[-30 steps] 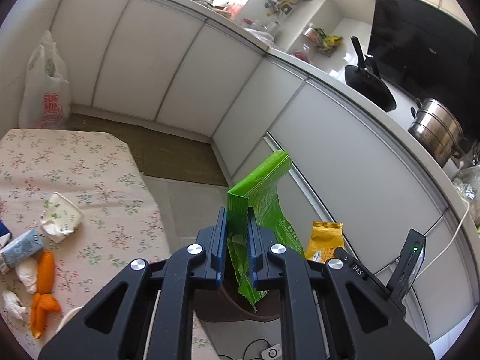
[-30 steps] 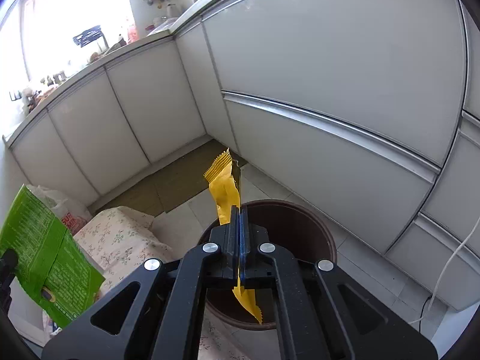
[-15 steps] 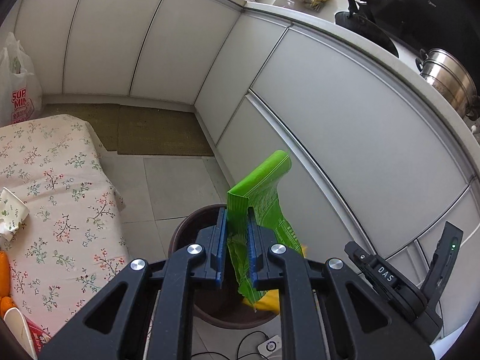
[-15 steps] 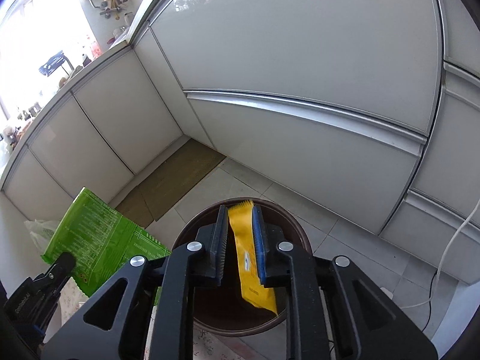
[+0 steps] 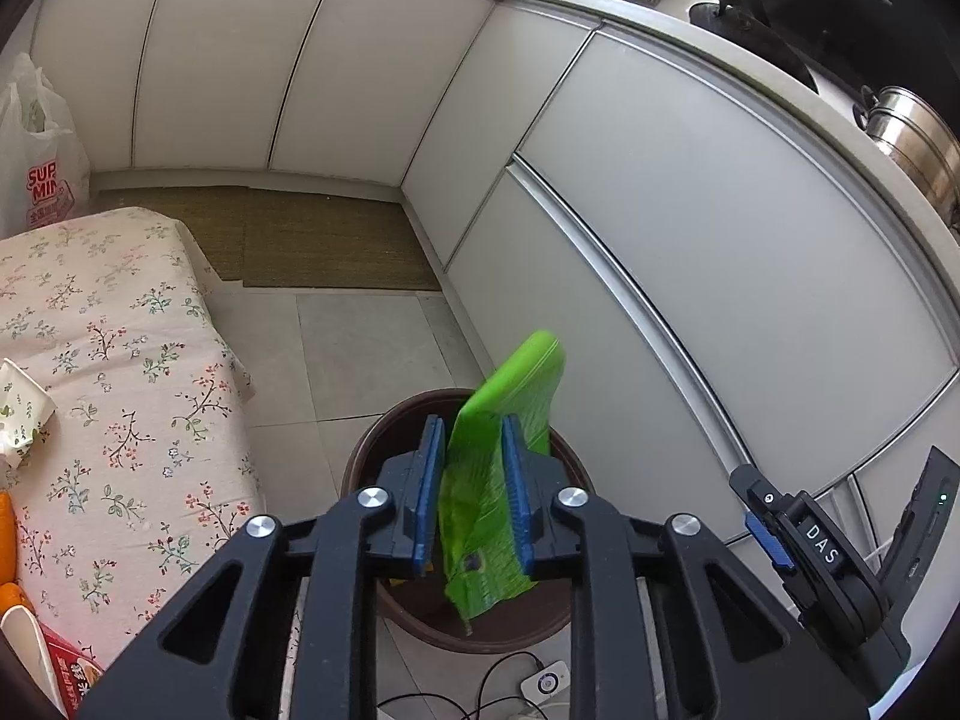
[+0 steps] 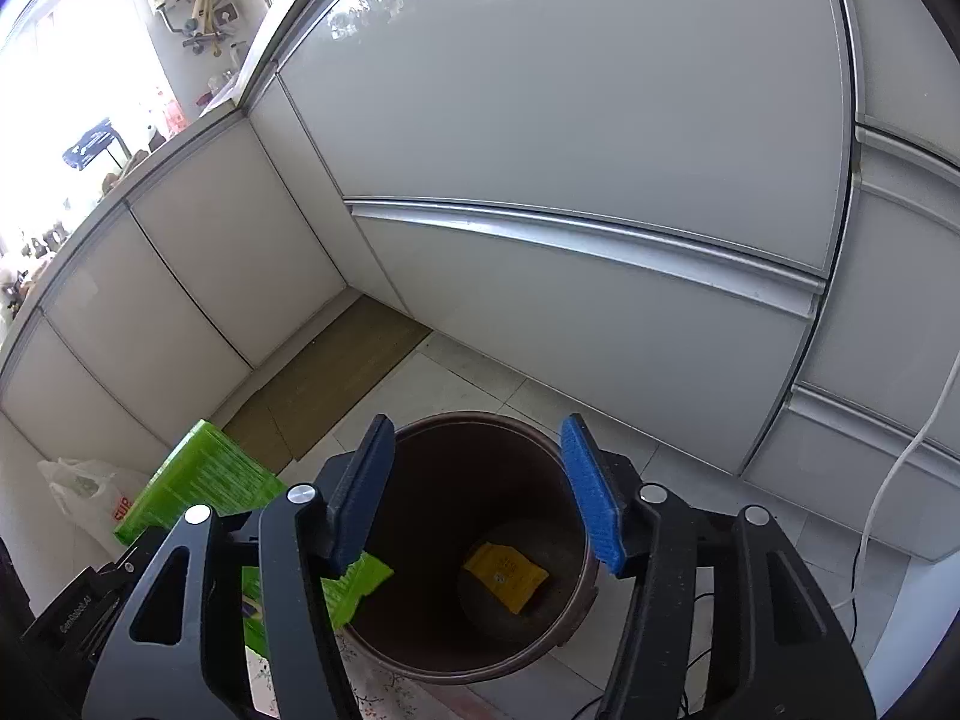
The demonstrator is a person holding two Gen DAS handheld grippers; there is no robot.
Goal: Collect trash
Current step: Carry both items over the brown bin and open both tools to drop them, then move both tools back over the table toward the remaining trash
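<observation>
My right tongs (image 6: pixel 477 495) gape wide over the brown bin (image 6: pixel 564 642); left tongs (image 5: pixel 470 489), parted, barely cradle the green packet (image 5: pixel 498 450); next, widen them.

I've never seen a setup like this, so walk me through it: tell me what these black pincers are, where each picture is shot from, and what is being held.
Nothing here is a robot arm. A person holds a two-finger gripper in each hand, and each carries a fisheye camera looking along its fingers.

The left wrist view shows the left gripper, its blue pads parted around a green snack bag above a brown trash bin. Beside the bin is a table with a floral cloth, bearing a crumpled paper cup.

The right wrist view shows the right gripper wide open and empty over the same bin, with a yellow wrapper lying at the bottom. White kitchen cabinets stand behind.
</observation>
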